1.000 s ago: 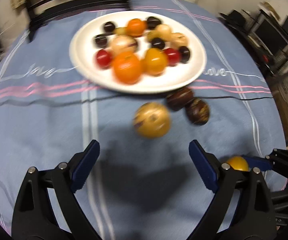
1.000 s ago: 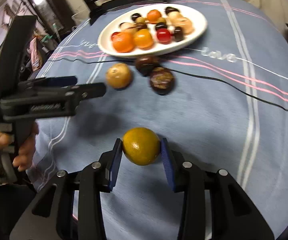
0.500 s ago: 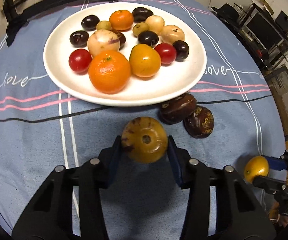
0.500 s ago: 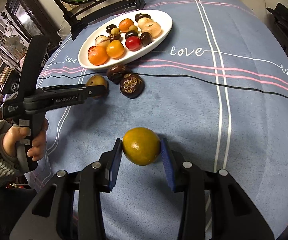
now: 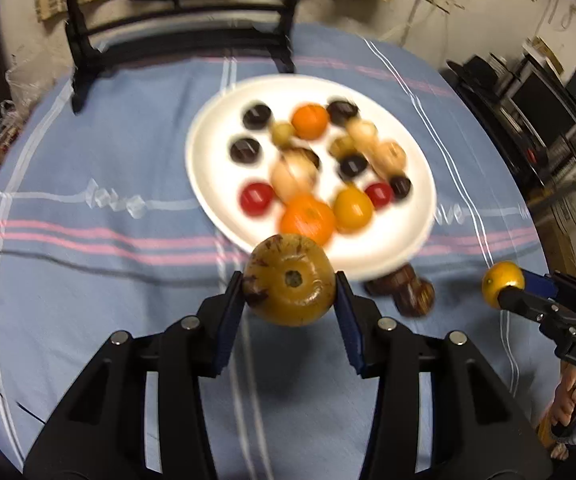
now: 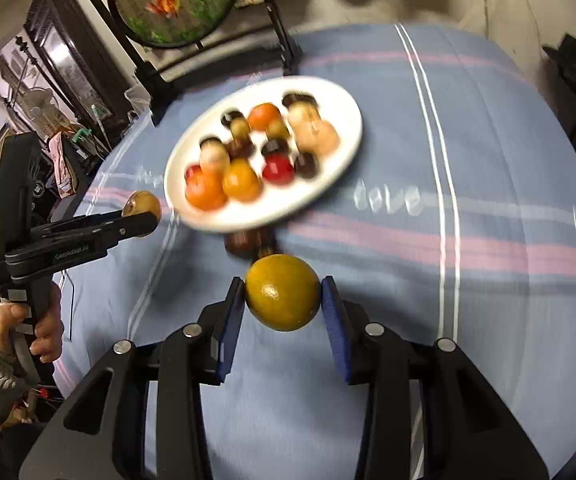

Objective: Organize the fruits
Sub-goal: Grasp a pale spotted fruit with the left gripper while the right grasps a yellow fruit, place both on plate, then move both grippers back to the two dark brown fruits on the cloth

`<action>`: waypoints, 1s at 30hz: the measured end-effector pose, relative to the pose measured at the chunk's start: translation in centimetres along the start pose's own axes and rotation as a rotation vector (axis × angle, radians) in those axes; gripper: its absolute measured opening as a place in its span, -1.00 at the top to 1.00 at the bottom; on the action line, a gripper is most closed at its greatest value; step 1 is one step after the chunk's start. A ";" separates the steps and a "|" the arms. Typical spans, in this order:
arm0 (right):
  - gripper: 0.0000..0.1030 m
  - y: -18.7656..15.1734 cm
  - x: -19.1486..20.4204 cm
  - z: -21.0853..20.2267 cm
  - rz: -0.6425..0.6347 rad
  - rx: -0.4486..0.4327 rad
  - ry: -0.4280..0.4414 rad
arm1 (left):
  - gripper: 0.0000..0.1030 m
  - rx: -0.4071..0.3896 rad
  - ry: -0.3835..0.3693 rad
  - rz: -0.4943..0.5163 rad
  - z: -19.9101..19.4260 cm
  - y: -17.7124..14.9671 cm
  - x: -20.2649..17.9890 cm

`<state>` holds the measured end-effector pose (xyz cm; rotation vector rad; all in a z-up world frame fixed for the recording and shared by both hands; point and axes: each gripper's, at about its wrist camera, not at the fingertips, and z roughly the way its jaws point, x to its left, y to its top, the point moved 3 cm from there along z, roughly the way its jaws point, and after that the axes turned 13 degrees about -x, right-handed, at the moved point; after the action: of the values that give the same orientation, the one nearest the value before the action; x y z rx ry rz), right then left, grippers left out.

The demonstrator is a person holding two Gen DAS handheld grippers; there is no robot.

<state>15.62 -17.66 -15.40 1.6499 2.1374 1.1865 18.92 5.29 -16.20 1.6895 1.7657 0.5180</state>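
Blue striped cloth covers the table, and a white plate of small fruits sits on it near a black stand. The left gripper pinches a brown-yellow fruit between its blue pads, held above the cloth in front of the plate's near rim. Its jaws have just been closing on that fruit. The right gripper pinches a yellow citrus, also clear of the cloth. 2 dark brown fruits lie touching each other on the cloth just beside the plate's near edge. A hand in a knit sleeve grips the left handle.
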 end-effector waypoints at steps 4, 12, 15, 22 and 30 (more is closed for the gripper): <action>0.23 4.2 1.1 2.0 -0.044 -0.041 0.028 | 0.12 -0.021 0.017 -0.010 1.0 3.1 1.1; 0.23 9.4 2.7 8.3 -0.110 -0.035 0.072 | 0.12 -0.018 0.014 -0.022 6.2 7.3 1.8; 0.23 10.2 3.3 10.7 -0.128 -0.014 0.084 | 0.12 -0.007 0.000 -0.018 8.2 8.2 1.5; 0.21 10.2 3.3 14.1 -0.131 0.044 0.099 | 0.08 0.012 -0.013 -0.017 11.0 8.8 1.1; -0.33 9.6 2.2 11.9 -0.052 0.003 0.103 | -0.22 -0.021 0.010 -0.039 8.7 8.4 1.6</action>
<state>28.73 -9.60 -16.03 1.5558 2.2294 1.2797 31.06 6.48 -17.12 1.6382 1.7906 0.5265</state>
